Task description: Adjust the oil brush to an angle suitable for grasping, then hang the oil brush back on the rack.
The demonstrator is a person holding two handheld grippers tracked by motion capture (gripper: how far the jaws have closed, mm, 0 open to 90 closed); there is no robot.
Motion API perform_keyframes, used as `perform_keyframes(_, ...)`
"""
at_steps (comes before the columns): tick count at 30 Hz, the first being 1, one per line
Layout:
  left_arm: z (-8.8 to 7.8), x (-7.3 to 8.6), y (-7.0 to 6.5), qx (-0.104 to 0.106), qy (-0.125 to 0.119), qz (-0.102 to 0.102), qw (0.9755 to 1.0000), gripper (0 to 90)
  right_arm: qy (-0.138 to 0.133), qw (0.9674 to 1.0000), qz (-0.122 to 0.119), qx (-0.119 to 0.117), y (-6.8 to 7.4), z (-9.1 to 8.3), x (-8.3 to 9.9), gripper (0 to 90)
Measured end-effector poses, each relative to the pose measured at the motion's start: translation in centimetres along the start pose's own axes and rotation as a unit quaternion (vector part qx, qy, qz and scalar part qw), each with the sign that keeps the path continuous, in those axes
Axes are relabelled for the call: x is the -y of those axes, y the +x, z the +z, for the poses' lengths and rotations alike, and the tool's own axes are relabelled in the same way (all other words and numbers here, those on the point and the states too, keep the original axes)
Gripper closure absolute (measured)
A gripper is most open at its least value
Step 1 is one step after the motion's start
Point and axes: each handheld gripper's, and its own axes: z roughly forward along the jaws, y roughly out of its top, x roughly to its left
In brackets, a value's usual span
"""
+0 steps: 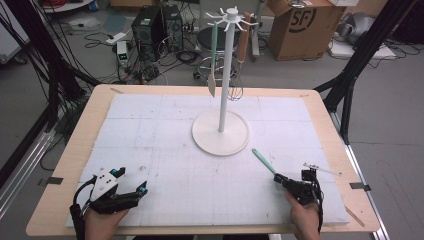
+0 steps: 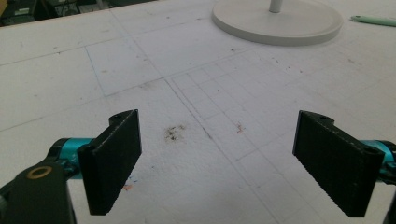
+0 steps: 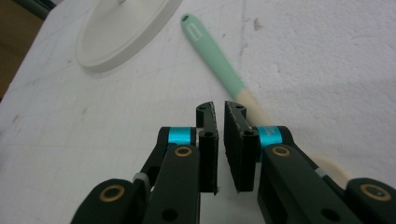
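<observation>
A spatula with a mint-green handle (image 1: 262, 160) lies on the white mat between the rack's base and my right gripper (image 1: 278, 178). In the right gripper view the mint-green handle (image 3: 215, 56) runs away from the jaws, and its cream end passes beside and under the right-hand jaw. My right gripper (image 3: 219, 112) shows a narrow gap with nothing between its pads. At the near left of the table, my left gripper (image 1: 132, 181) rests low over the mat. There my left gripper (image 2: 219, 158) stands wide open over bare mat.
A white rack with a round base (image 1: 202, 135) stands mid-table; a green-handled spatula (image 1: 213, 55) and a brown-handled whisk (image 1: 242, 47) hang from its top hooks. The round base (image 2: 280, 28) also appears ahead of the left gripper. A cardboard box (image 1: 300, 25), cables and black frame posts lie beyond the table.
</observation>
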Motion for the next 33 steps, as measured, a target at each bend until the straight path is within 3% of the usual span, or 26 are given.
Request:
perform_keyframes(3,0.1,0.0,-0.1,0.001,0.0,0.001,1.0,16.0,-0.013,0.9998,-0.011,-0.009,0.3,-0.6,0.0,73.9)
perform_keyframes(8,0.1,0.0,-0.1,0.001,0.002,0.002,1.0,16.1,-0.019,0.9994,-0.018,-0.024,0.4,-1.2,-0.4,70.7)
perform_keyframes(19,0.1,0.0,-0.1,0.0,0.001,0.002,1.0,16.0,-0.02,0.9994,-0.028,-0.009,-0.2,-0.8,-1.4,66.1)
perform_keyframes(33,0.2,0.0,-0.1,0.0,0.003,0.002,1.0,16.0,0.023,0.9983,-0.052,0.015,-0.9,1.0,-2.2,66.2)
